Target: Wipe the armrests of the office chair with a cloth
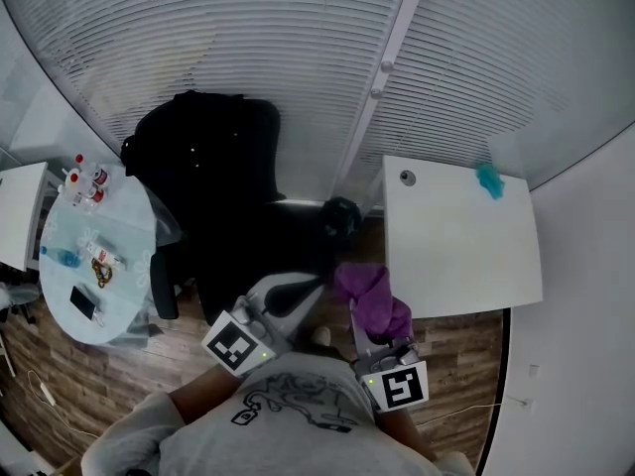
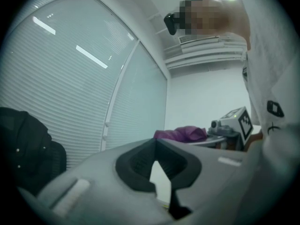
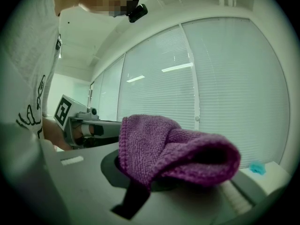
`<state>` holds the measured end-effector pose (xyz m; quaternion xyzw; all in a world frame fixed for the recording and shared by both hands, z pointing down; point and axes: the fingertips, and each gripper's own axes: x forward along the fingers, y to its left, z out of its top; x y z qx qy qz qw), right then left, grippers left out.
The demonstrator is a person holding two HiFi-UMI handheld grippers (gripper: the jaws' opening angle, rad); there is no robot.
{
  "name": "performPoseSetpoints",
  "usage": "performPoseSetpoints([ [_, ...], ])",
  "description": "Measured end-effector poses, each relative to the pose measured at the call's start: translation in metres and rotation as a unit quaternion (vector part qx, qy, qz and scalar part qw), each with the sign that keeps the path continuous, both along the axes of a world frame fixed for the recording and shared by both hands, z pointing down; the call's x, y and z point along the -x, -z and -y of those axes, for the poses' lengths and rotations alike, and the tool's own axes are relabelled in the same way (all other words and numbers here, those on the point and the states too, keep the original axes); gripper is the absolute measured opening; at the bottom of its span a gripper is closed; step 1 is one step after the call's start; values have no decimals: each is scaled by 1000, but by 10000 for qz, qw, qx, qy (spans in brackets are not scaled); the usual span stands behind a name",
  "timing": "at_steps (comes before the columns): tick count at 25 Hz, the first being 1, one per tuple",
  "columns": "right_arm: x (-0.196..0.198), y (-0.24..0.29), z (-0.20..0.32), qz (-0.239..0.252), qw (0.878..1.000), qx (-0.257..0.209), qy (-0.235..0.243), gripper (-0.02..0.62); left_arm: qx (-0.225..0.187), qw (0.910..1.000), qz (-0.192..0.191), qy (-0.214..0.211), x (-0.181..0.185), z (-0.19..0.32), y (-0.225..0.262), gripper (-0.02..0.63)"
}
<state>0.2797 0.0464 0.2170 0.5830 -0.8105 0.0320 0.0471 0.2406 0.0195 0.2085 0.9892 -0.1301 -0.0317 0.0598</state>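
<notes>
R claw [image 3: 147, 170] clamps bunched purple microfibre cloth [image 3: 187, 153], held raised nr black office chair [image 1: 248, 246], prob. ready for armrest wipe. L claw [image 2: 157, 146] closed, empty.

Ahead of you, closed white blinds [image 1: 248, 48] cover a window wall, divided by a white post [image 1: 395, 53]. To your right stands a white desk [image 1: 466, 256] with a small teal object [image 1: 489, 180] near its far corner. To your left, a round glass table [image 1: 124, 221] carries bottles [image 1: 84, 181] and a dark phone [image 1: 82, 302]. The floor [image 1: 50, 355] is brown wood plank. Bright light strips [image 2: 91, 56] show across the blinds.
</notes>
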Motion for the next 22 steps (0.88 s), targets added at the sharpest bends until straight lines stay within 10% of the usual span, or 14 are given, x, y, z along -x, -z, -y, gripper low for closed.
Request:
performPoseSetpoints([
  [22, -8, -69, -5, 173, 9961, 858, 136, 29, 694, 9961, 520, 169, 3, 0, -68, 2],
])
